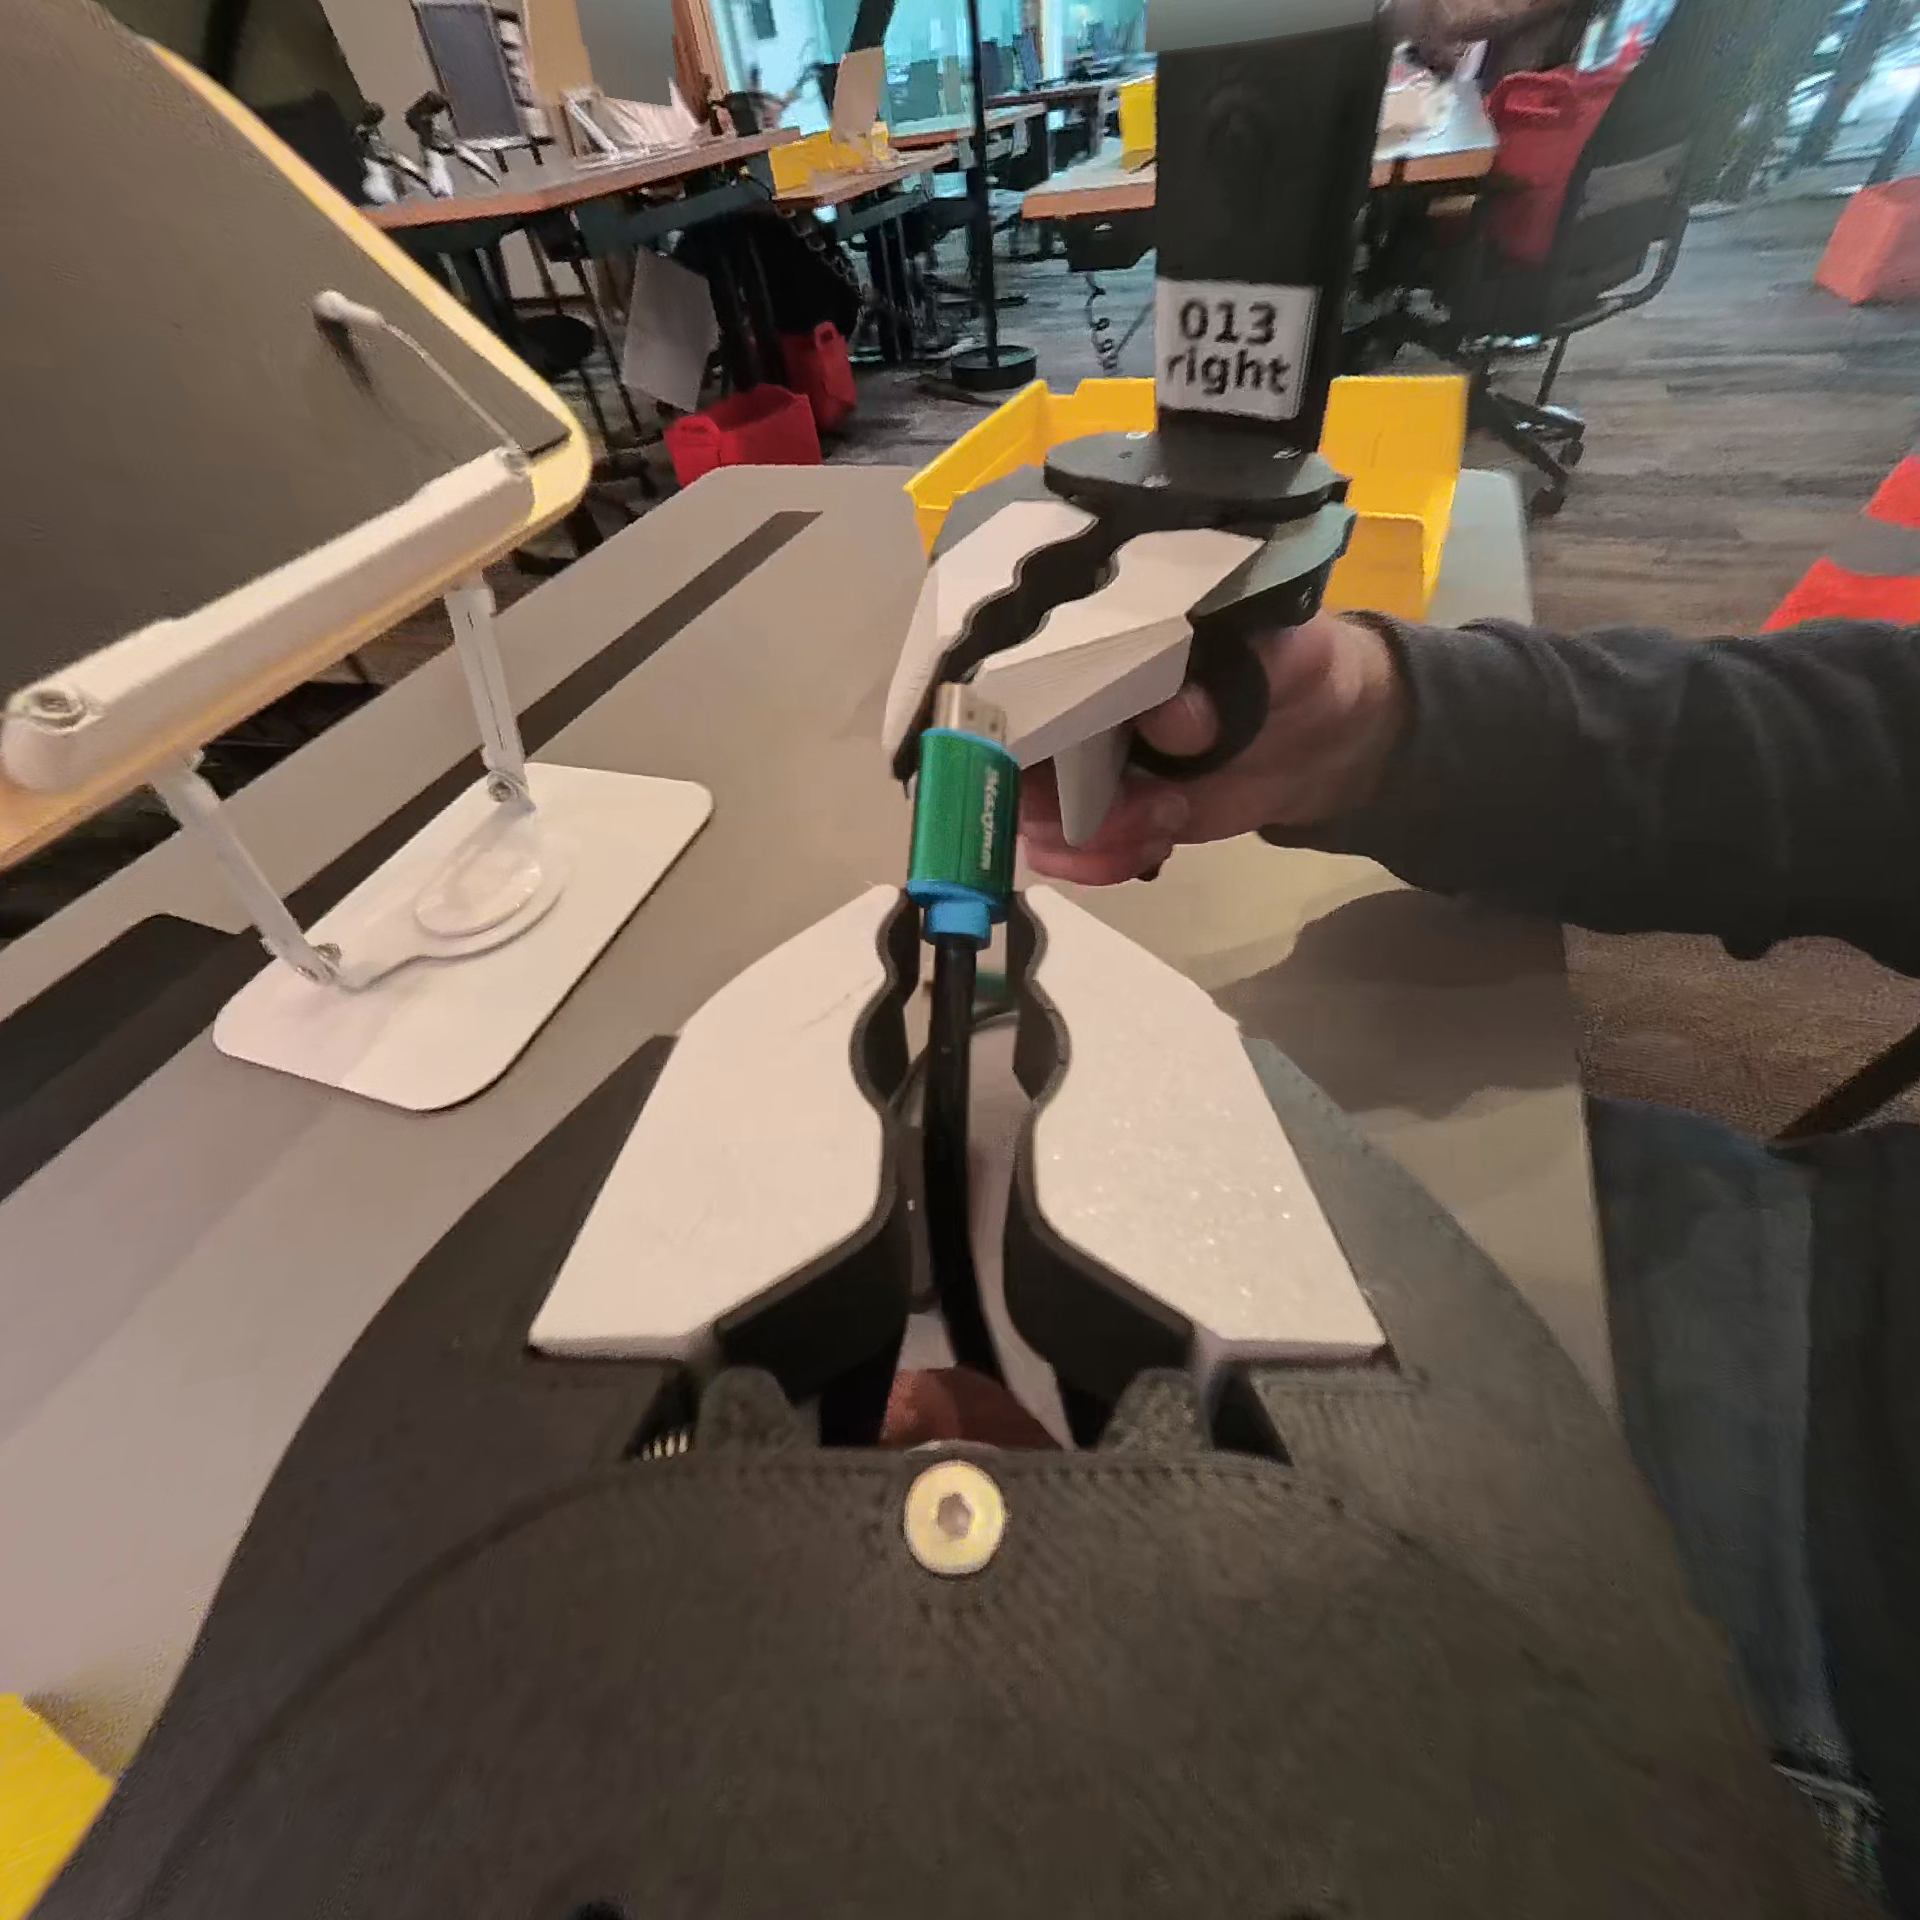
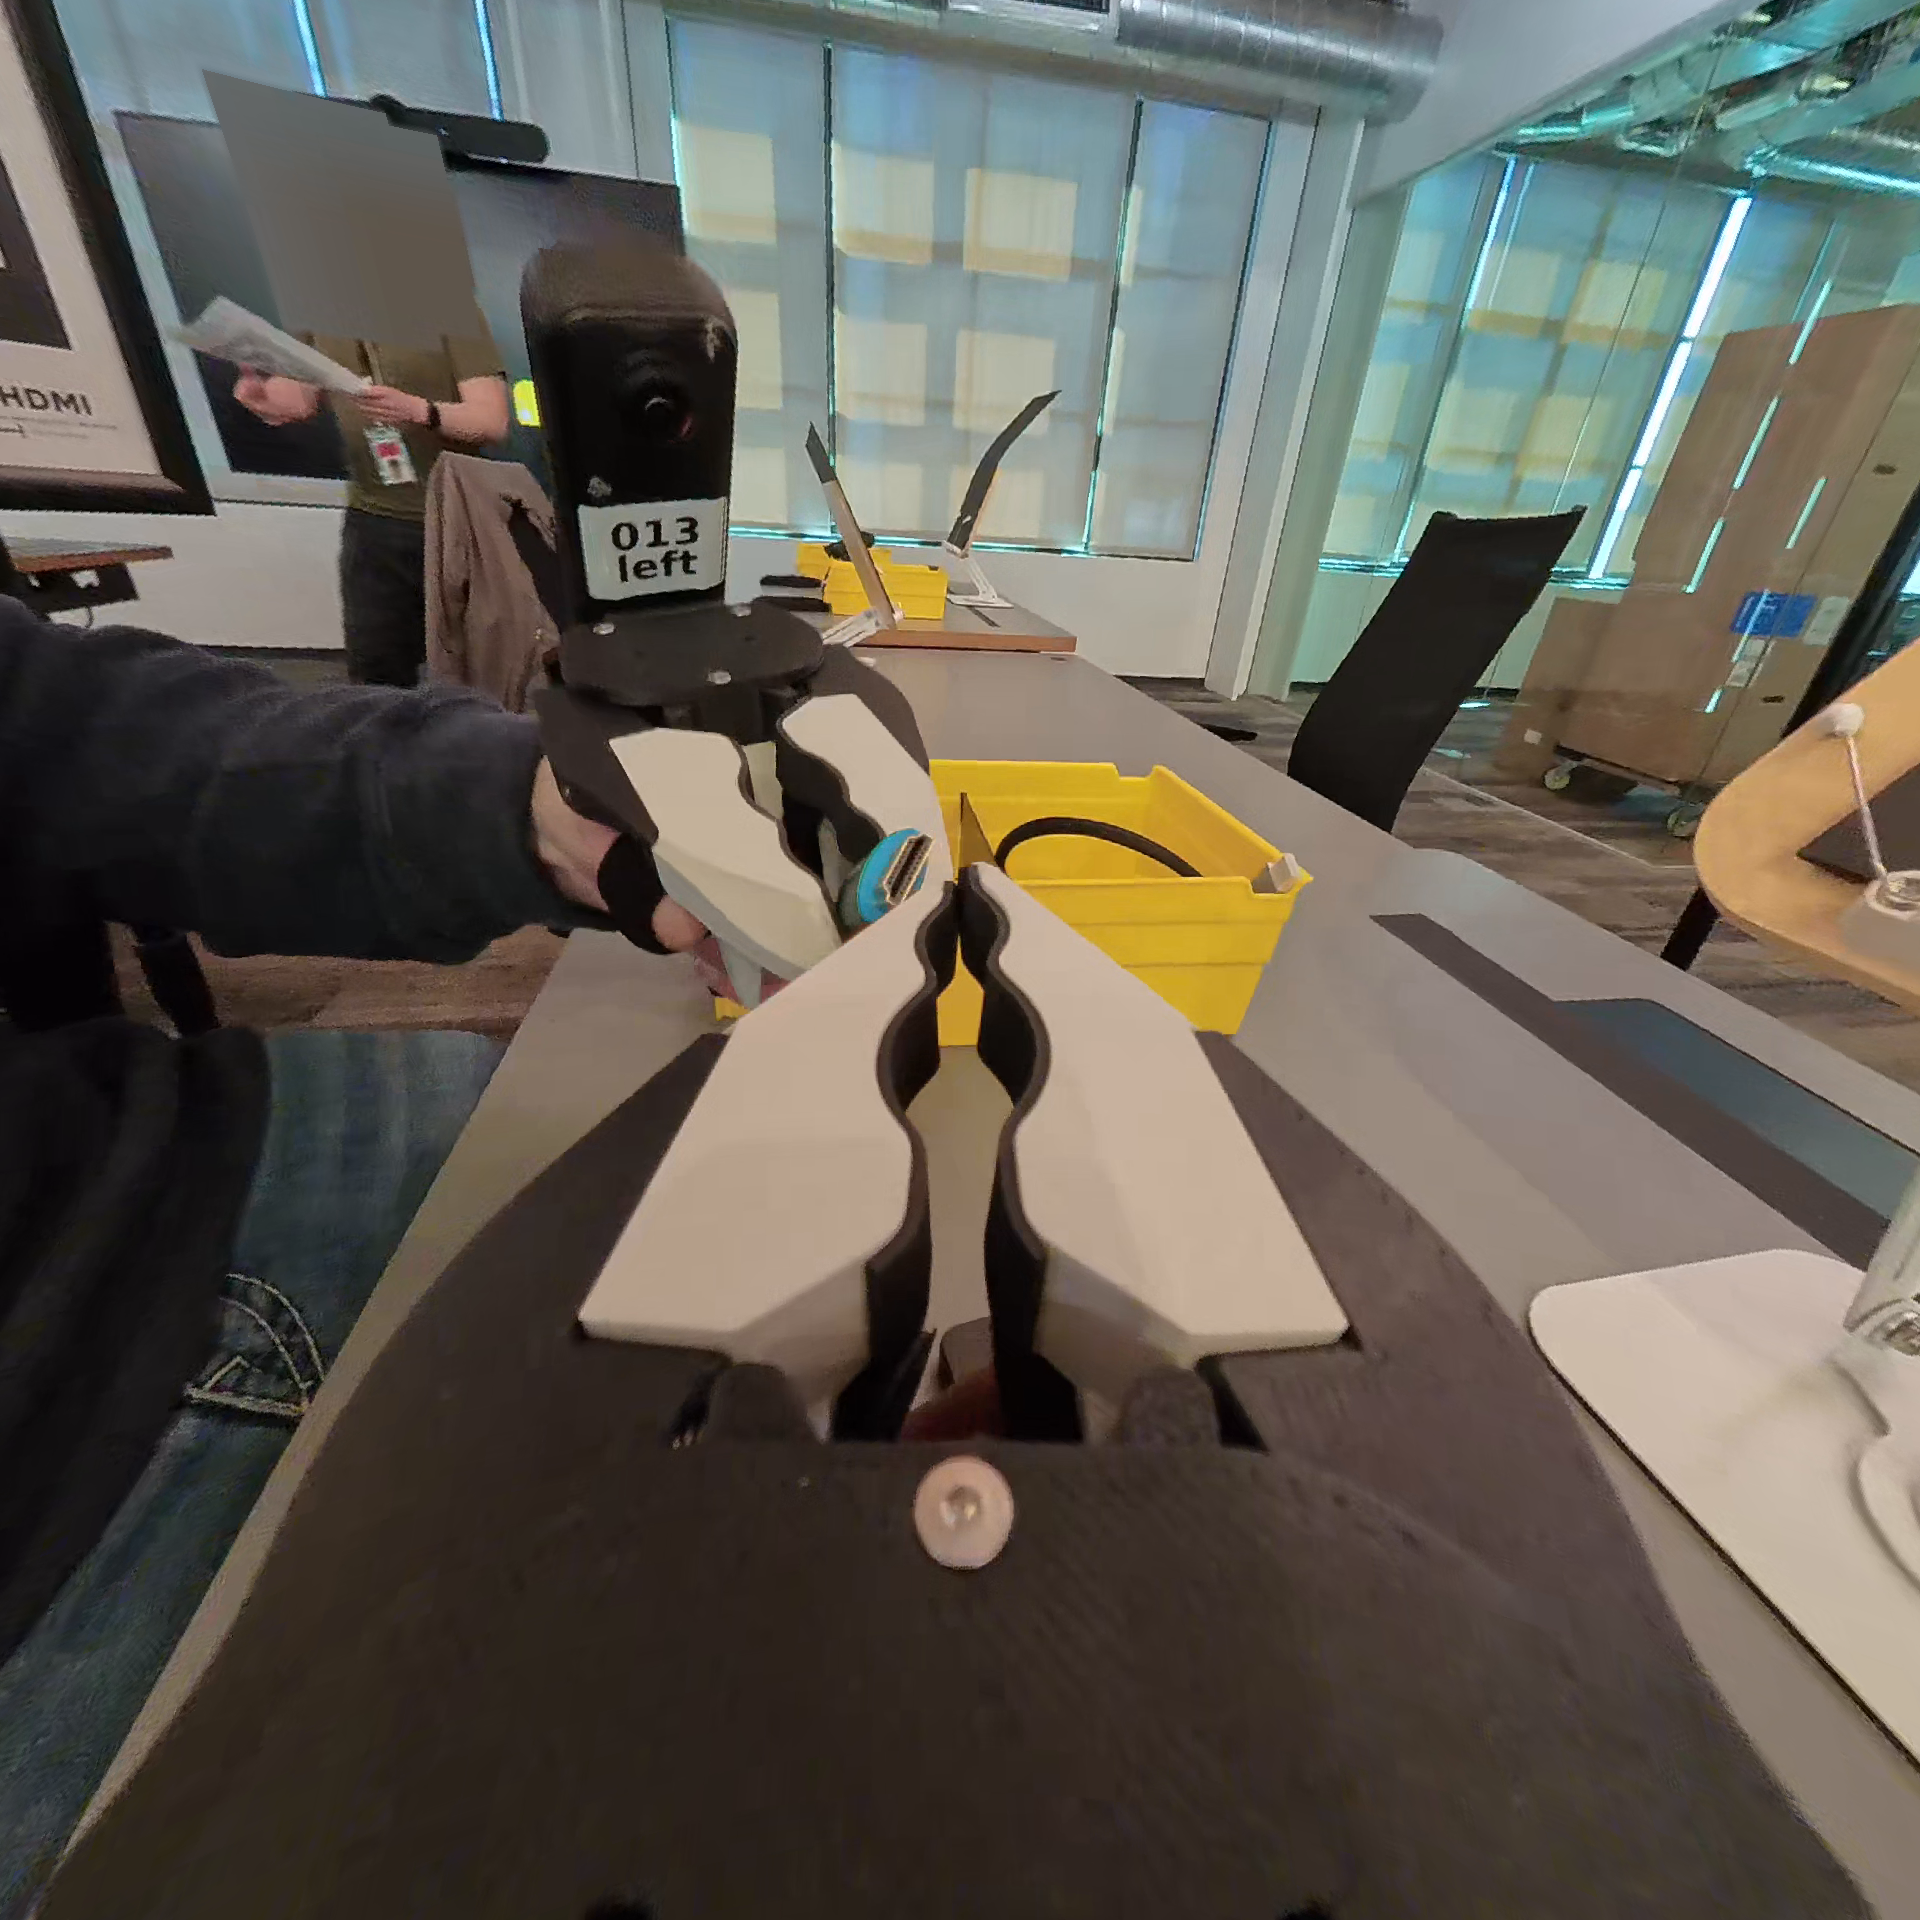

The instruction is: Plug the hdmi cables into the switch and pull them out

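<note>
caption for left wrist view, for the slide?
Left tool shut on the HDMI cable just behind its green plug, metal tip pointing at the nearly closed, empty right tool above the grey table.

Open office, desks [image 1: 582, 187], office chair [image 2: 1423, 665]

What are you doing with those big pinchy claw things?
A person holds a gripper in each hand over a grey table. The left gripper is clamped on an HDMI cable just behind its green plug, which points up toward the right gripper. That one is shut and holds nothing. Another cable lies in the yellow bin. No switch is in view, so nothing is plugged in.
</note>
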`<state>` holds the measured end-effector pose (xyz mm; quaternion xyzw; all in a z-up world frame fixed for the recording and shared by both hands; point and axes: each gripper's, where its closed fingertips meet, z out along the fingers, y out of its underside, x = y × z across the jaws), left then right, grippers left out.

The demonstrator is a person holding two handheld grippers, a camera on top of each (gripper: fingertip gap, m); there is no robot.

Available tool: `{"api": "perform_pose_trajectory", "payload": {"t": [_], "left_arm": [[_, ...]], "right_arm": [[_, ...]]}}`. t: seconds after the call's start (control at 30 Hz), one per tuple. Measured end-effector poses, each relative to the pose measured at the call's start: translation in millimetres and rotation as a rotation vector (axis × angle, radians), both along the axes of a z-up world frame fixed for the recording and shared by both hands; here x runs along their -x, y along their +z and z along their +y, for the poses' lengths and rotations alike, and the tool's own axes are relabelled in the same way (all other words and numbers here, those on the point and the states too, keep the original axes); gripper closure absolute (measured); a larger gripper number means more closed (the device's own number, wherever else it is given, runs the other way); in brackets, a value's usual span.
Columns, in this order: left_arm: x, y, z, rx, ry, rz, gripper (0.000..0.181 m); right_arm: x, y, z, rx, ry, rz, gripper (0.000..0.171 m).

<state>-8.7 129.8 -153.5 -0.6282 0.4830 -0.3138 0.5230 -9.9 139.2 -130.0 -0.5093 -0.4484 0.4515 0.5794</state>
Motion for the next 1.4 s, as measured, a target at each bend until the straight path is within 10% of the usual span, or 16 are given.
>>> {"api": "perform_pose_trajectory", "payload": {"t": [0.37,0.8,1.4], "left_arm": [[10,-9,3,0.198,-0.071,0.011,0.168],[6,-15,-20,0.270,-0.222,0.107,0.169],[13,23,8,-0.049,-0.005,0.078,0.140]], "right_arm": [[2,0,-15,-0.428,0.005,-0.253,0.126],[14,-26,-19,-0.811,0.077,-0.691,0.150],[1,-13,0,-0.177,0.125,-0.207,0.153]]}}
